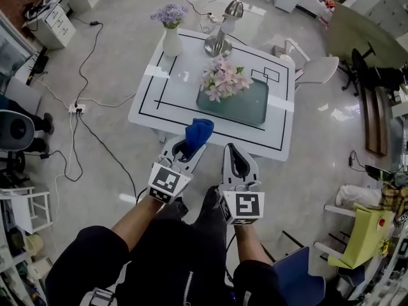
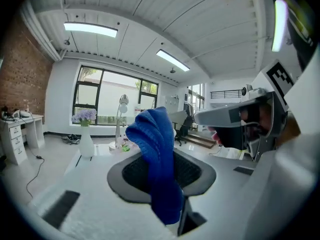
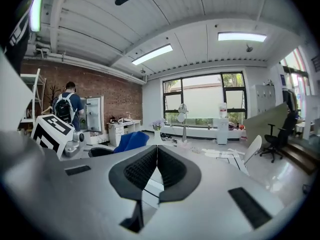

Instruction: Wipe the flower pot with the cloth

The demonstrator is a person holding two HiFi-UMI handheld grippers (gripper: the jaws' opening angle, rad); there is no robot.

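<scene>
The flower pot [image 1: 223, 80] with pink blooms stands on a green tray [image 1: 252, 107] on the white table [image 1: 148, 101]; the blooms hide the pot's body. My left gripper [image 1: 191, 144] hovers at the table's near edge, shut on a blue cloth [image 1: 199, 131] that sticks up from its jaws. In the left gripper view the cloth [image 2: 157, 154] fills the gap between the pads. My right gripper [image 1: 231, 150] is beside it, just off the near edge, shut with nothing held; its pads meet in the right gripper view [image 3: 156, 151]. Both are short of the pot.
A white vase with purple flowers [image 1: 171, 32] and a silver lamp [image 1: 221, 37] stand at the table's far side. A white chair [image 1: 315, 69] sits at the right. Cables [image 1: 89, 101] run over the floor at left. A blue chair [image 1: 299, 276] is near my right.
</scene>
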